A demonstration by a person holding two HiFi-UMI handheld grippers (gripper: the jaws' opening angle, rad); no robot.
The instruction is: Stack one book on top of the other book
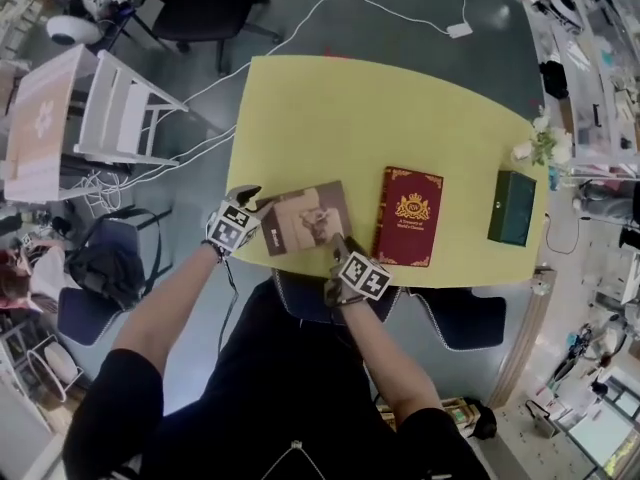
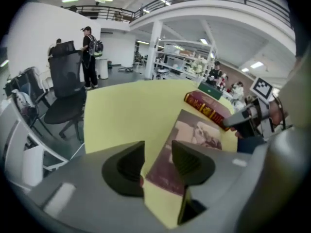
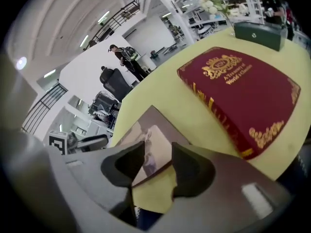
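Observation:
A brown picture-cover book lies askew near the front edge of the yellow table. A dark red book with gold print lies flat to its right. My left gripper is at the brown book's left corner, and my right gripper is at its near right corner. In the left gripper view the brown book's corner runs between the spread jaws of my left gripper. In the right gripper view my right gripper straddles the brown book's edge, with gaps showing, and the red book lies beyond.
A dark green box stands at the table's right end beside white flowers. An office chair stands beyond the table and a white cart to the left. Cables run over the floor. A person with a backpack stands far off.

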